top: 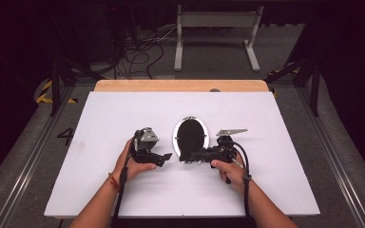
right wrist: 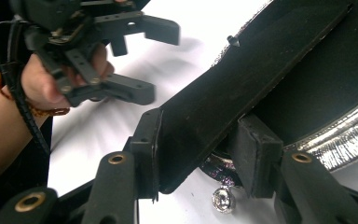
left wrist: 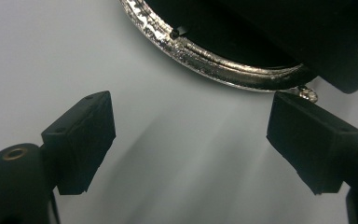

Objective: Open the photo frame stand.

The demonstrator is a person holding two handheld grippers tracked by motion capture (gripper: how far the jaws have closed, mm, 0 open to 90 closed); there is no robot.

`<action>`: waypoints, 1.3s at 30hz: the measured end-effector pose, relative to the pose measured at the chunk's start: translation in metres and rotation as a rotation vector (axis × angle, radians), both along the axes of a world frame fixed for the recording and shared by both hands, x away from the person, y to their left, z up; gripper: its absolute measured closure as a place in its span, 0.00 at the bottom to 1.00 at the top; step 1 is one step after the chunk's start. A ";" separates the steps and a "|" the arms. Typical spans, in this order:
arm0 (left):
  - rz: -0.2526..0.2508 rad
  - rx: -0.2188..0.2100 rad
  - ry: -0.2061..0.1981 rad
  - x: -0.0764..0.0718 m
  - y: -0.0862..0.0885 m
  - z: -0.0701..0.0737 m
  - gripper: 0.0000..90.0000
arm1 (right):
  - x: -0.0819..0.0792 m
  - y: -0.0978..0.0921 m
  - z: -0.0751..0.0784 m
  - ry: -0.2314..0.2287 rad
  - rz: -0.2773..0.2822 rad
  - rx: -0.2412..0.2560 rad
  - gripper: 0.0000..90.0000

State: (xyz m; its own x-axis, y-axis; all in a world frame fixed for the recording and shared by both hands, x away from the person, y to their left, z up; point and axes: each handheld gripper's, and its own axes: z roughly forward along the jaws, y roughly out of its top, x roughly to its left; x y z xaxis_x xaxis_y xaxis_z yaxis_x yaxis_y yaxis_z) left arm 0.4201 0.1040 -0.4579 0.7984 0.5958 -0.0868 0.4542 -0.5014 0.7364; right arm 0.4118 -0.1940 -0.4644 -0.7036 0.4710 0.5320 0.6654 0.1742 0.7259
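One desk carries one oval silver-rimmed frame with one black stand flap, and two hand-held grippers, left and right.

A white tabletop sits brightly lit in an otherwise dim room, a strip of bare wood showing along its far edge. Grey carpeted floor stretches behind it, where a tangle of black cables lies beside the pale grey legs of a metal stand. Metal rails flank the table on both sides, with yellow-and-black hazard tape on the floor at left. The far wall is lost in darkness.
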 end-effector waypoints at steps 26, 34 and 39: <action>-0.156 -0.077 0.117 0.020 -0.020 -0.006 0.28 | -0.018 0.003 0.006 -0.193 0.086 -0.060 0.63; -0.174 -0.071 0.082 0.022 -0.018 0.001 0.34 | -0.018 0.003 0.008 -0.212 0.109 -0.067 0.64; -0.113 -0.147 0.050 0.024 -0.008 0.005 0.45 | -0.022 0.005 0.010 -0.243 0.129 -0.088 0.65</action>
